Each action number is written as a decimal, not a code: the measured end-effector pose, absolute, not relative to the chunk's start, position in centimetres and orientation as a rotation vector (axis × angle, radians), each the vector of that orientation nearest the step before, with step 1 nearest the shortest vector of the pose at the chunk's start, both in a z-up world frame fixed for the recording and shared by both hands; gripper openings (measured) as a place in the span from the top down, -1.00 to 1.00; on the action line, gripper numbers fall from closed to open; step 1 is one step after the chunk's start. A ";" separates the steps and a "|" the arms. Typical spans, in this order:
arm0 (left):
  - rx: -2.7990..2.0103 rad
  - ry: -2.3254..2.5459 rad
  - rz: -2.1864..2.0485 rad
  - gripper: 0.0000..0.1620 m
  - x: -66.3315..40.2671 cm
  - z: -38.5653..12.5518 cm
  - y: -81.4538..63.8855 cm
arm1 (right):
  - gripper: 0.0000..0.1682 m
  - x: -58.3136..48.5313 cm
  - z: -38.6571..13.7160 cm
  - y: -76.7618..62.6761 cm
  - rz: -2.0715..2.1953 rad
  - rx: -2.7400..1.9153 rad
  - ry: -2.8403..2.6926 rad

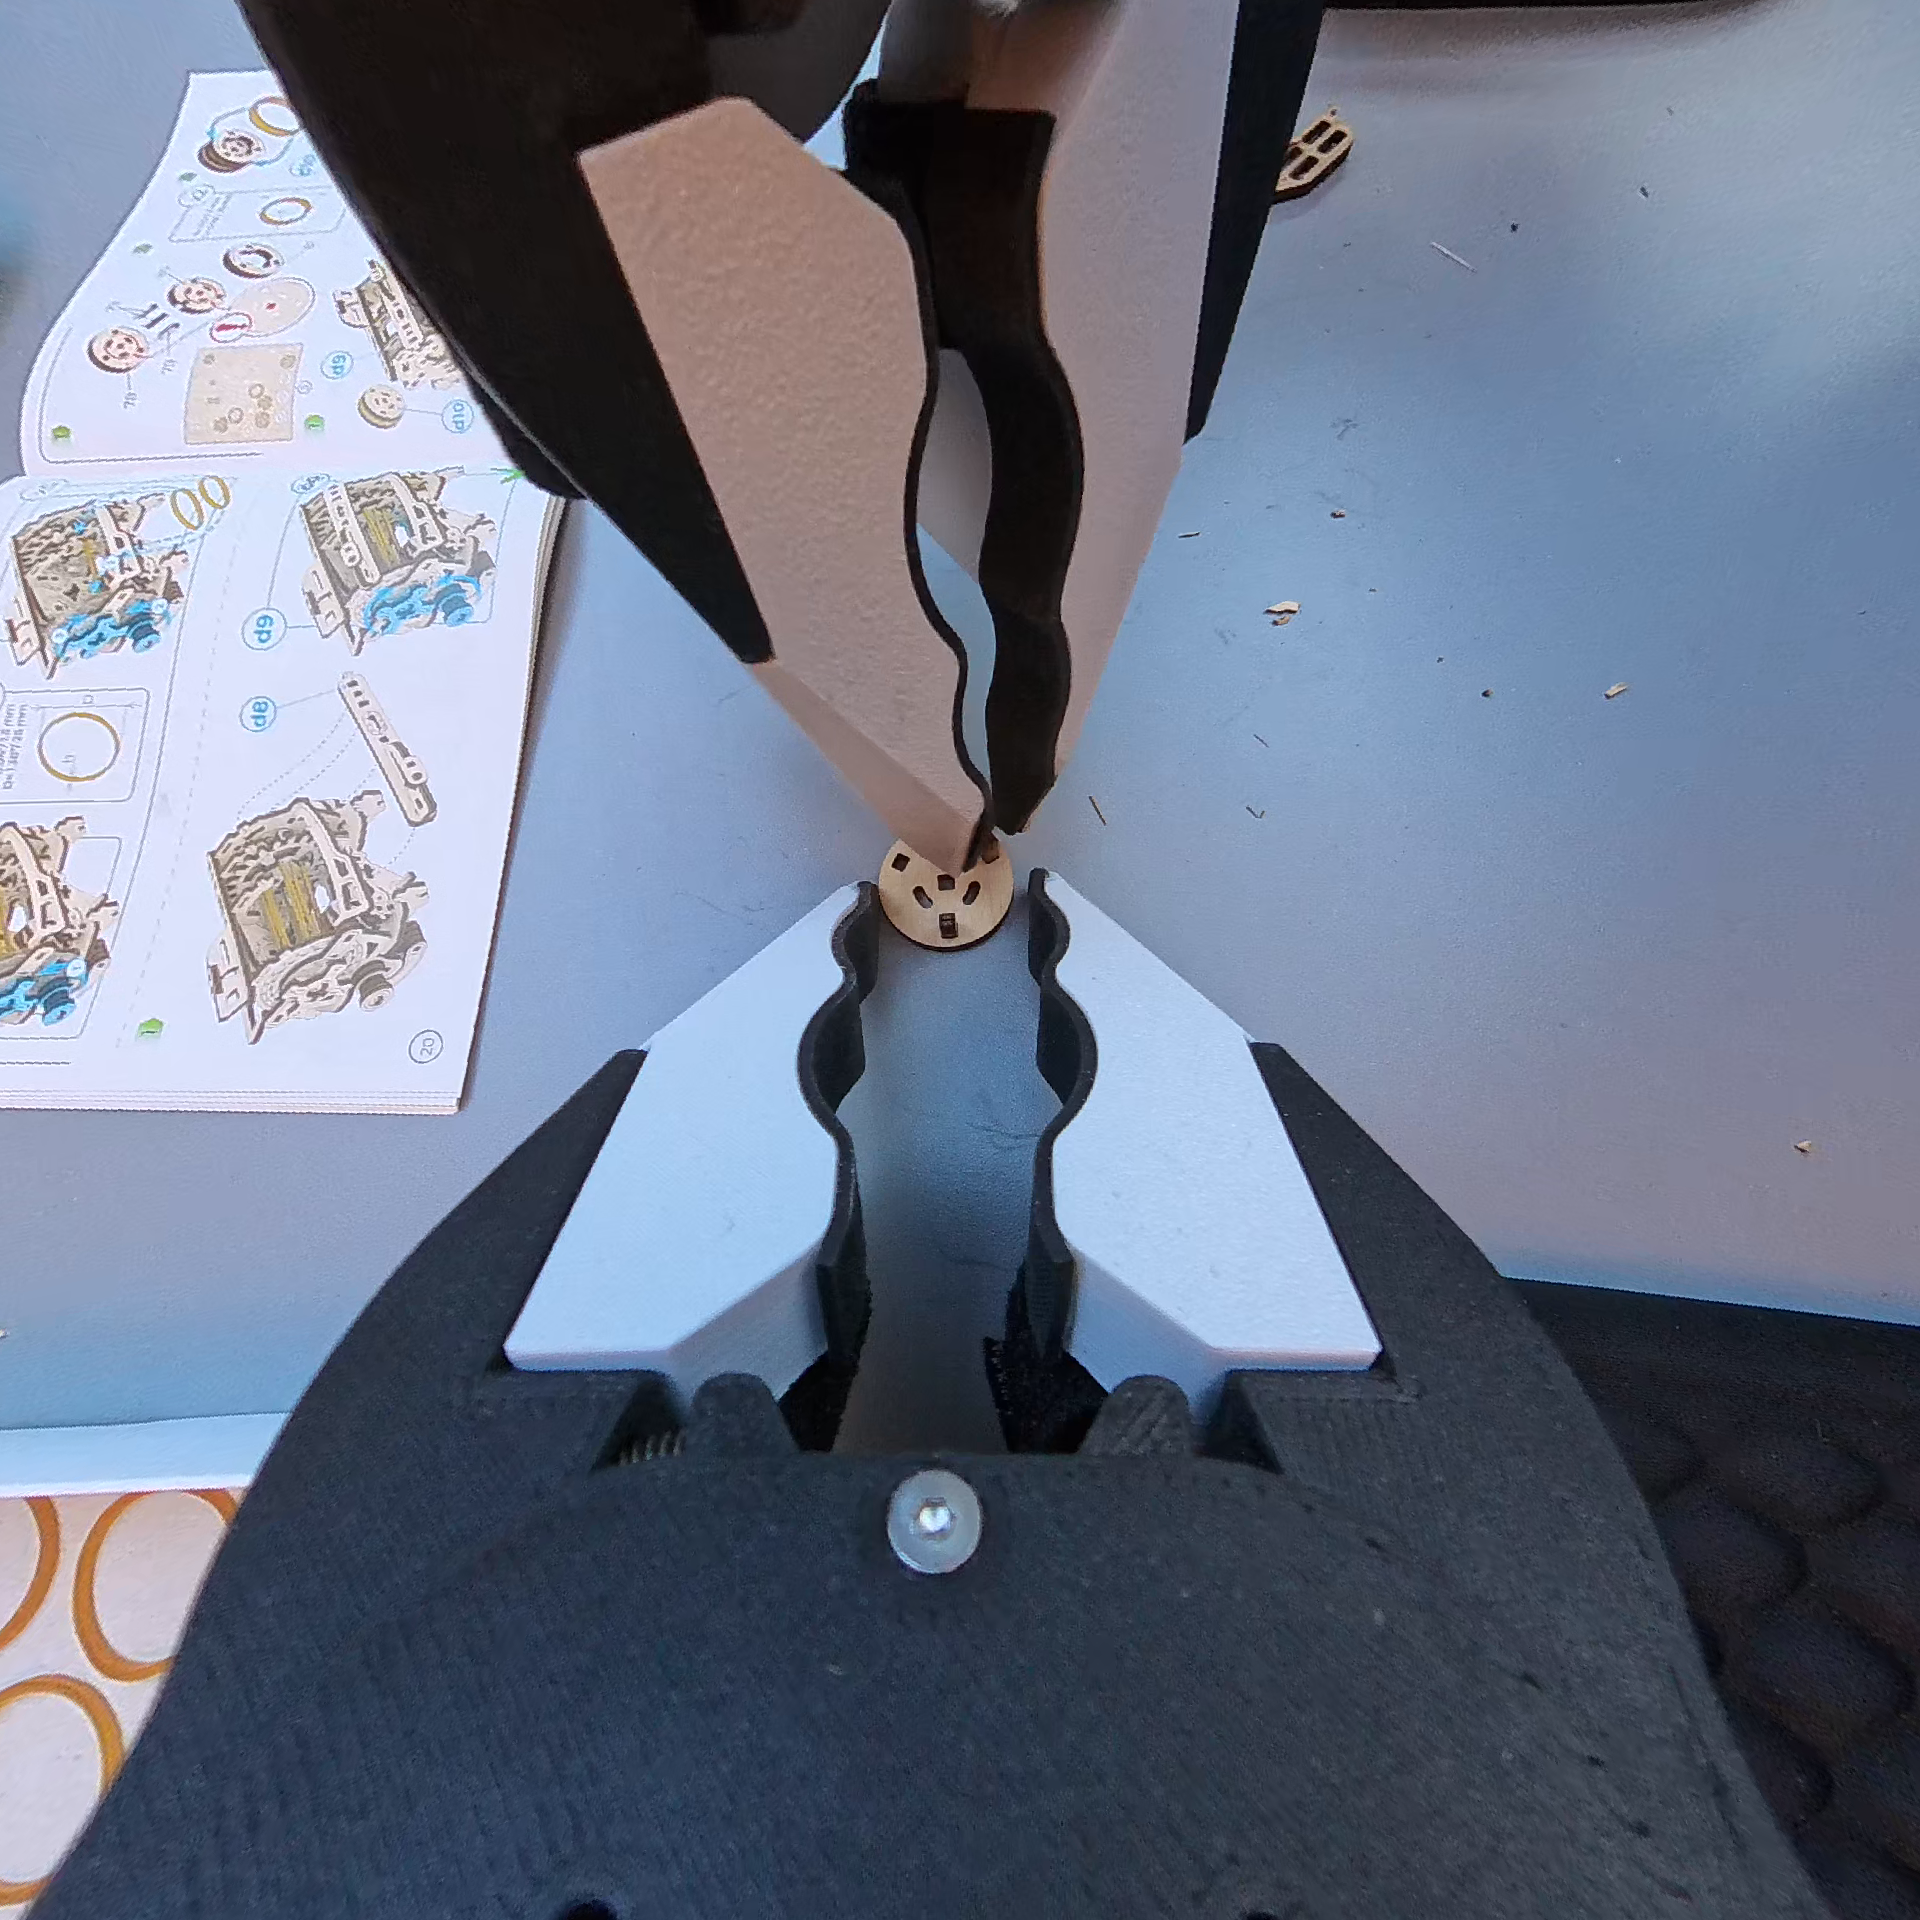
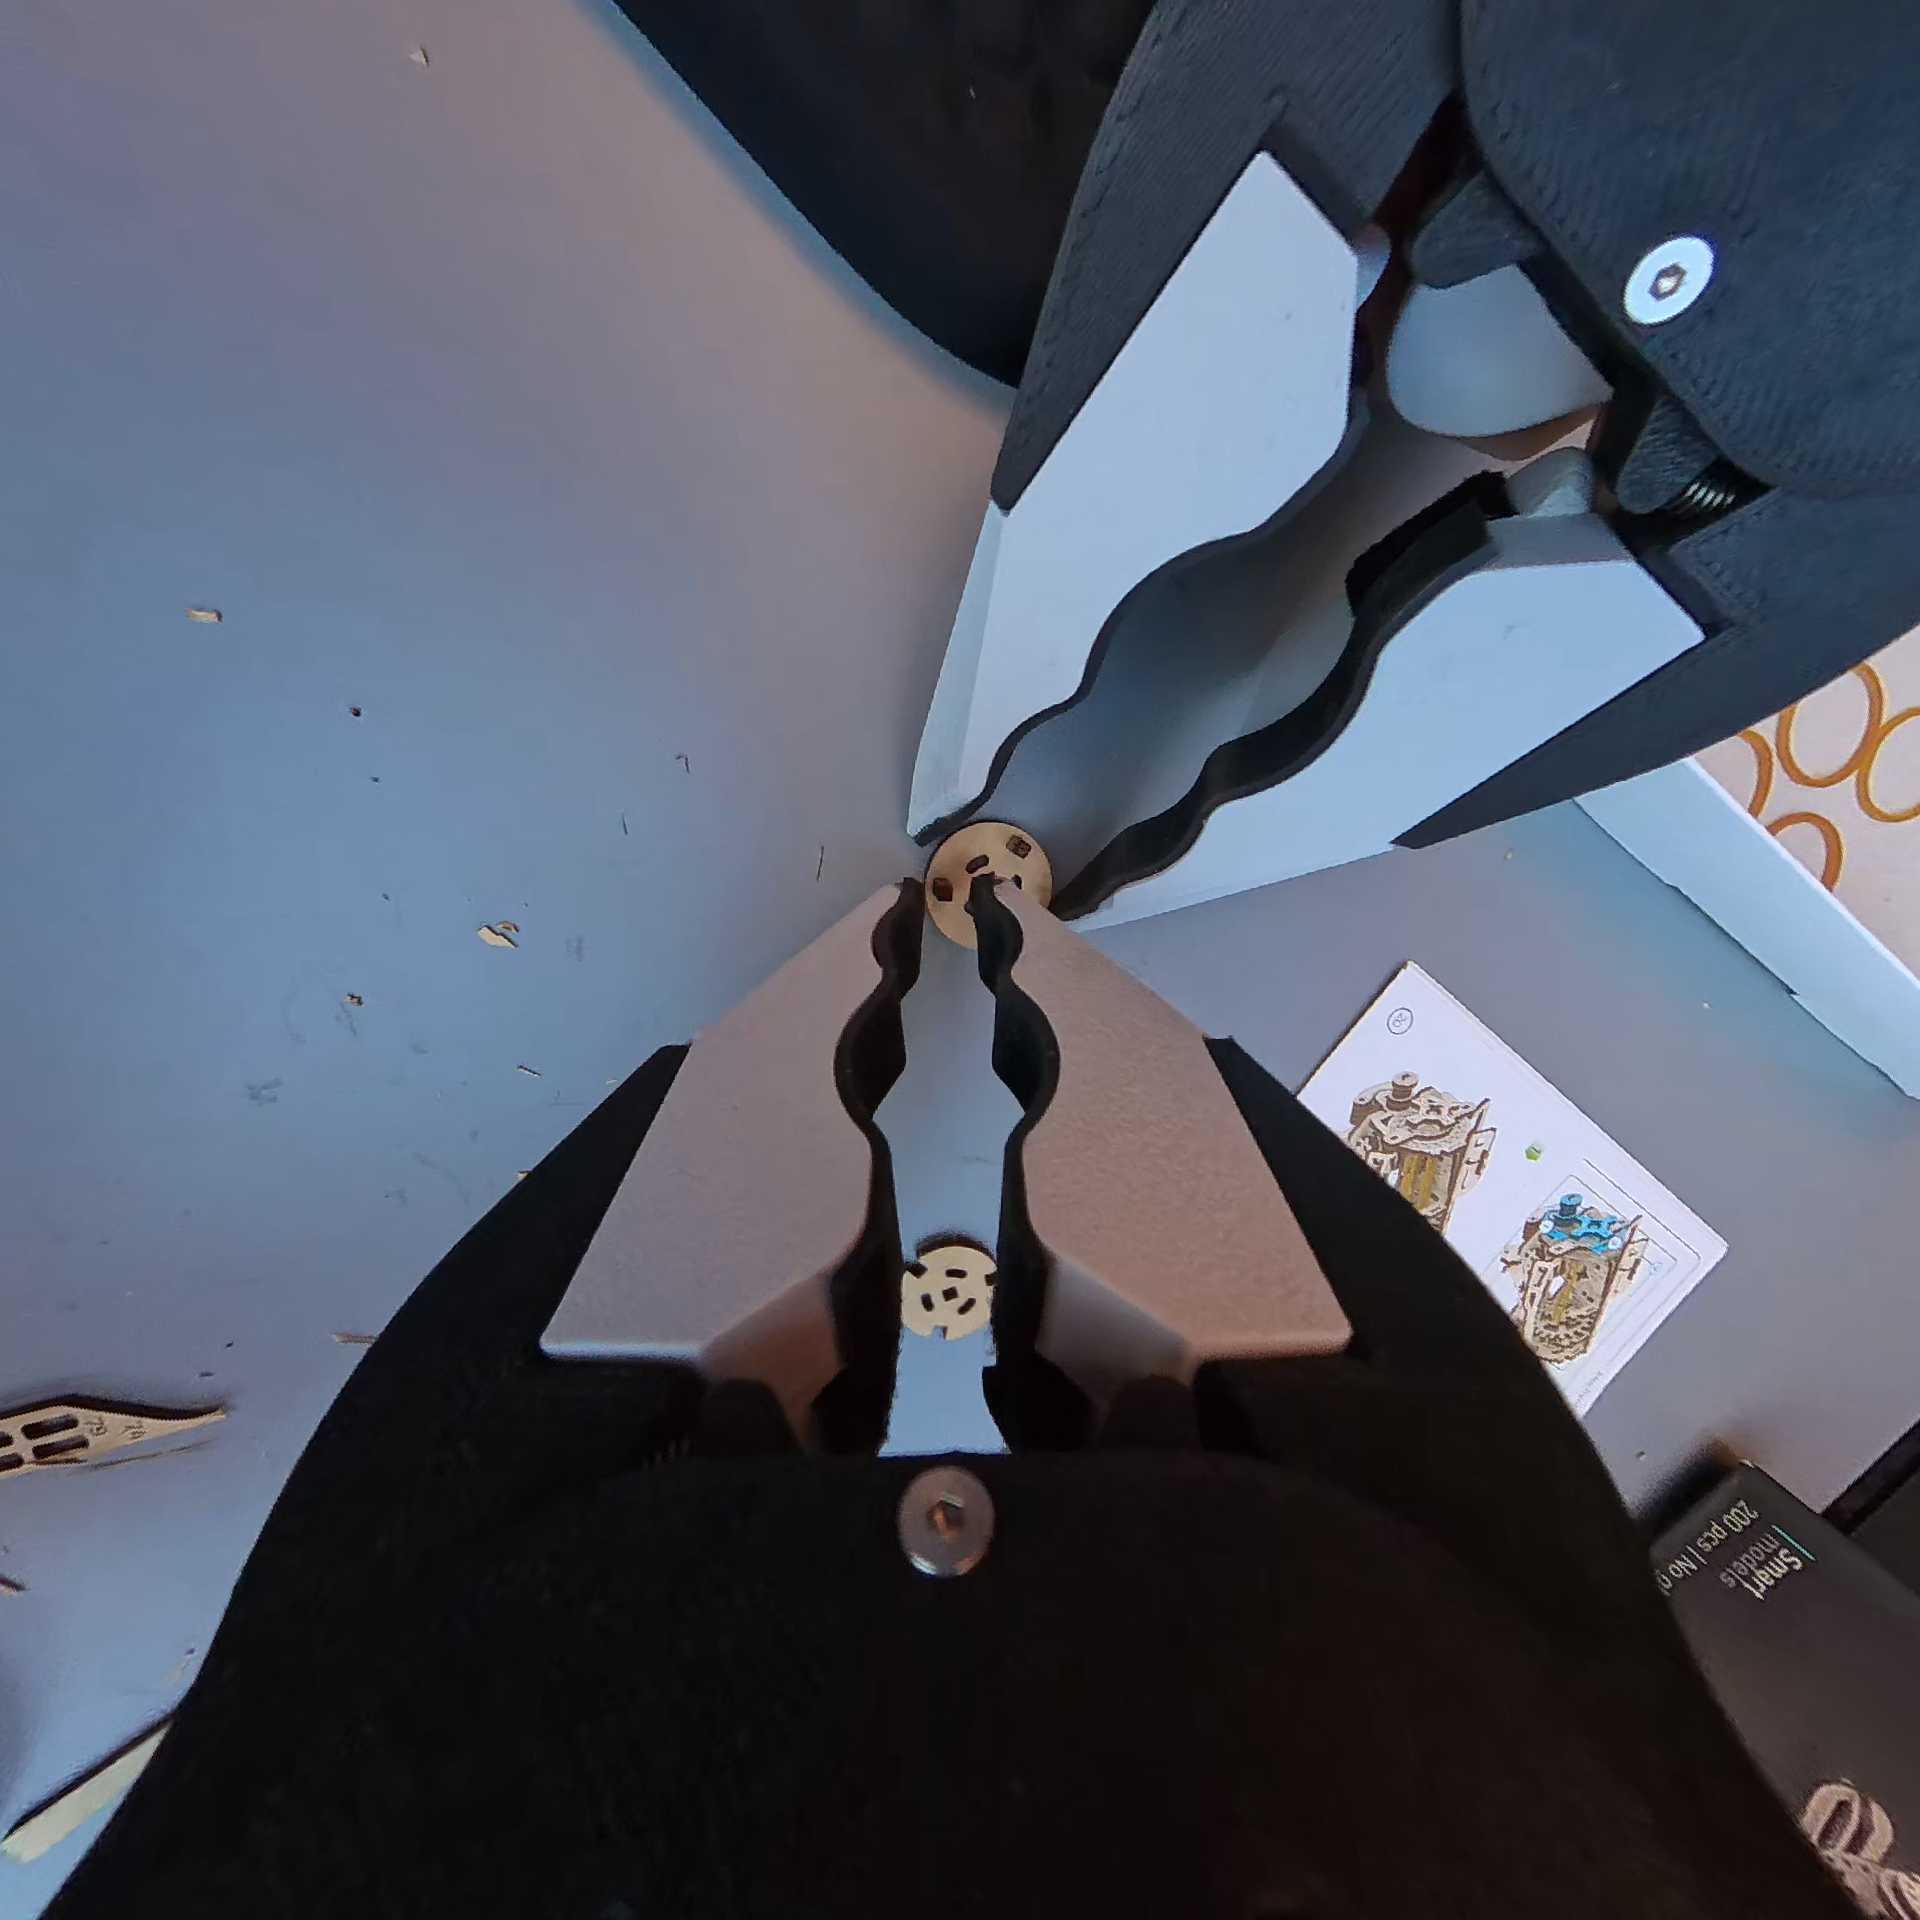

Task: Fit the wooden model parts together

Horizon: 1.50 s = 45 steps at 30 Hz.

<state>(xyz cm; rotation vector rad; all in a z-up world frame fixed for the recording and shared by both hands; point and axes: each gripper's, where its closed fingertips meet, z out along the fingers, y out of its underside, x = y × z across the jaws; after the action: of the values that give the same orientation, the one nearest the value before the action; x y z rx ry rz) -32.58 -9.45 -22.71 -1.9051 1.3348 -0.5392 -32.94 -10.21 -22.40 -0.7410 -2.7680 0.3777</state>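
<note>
A small round wooden disc [image 1: 940, 914] with several slots lies flat on the grey table [image 1: 1558, 831]. My left gripper [image 1: 953, 888] has its two tips at the disc's rim, one on each side, and holds it. My right gripper [image 1: 982, 831] comes down from above with its tips on the disc's top face. In the right wrist view the disc [image 2: 1013, 862] sits just past my right gripper [image 2: 942, 902], whose jaws stand a narrow gap apart with nothing between them. The left gripper [image 2: 992, 868] reaches in from the upper right. A second slotted disc [image 2: 945, 1288] lies under my right gripper.
An open instruction booklet [image 1: 239, 727] lies at the left, also in the right wrist view [image 2: 1507, 1184]. A slotted wooden offcut [image 1: 1314, 156] lies at the back. A black box [image 2: 1787, 1662] stands at the lower right. Wood chips dot the table.
</note>
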 end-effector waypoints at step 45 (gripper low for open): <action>-2.076 1.228 -0.502 0.73 -38.1 -22.7 -9.9 | 0.92 -32.7 -22.3 -10.2 0.337 -0.881 -2.798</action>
<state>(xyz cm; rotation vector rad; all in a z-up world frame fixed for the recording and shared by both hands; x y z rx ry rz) -38.05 -9.94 -22.72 -2.0764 1.2278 -0.5025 -32.73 -10.21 -22.32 -0.8811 -2.7976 0.3370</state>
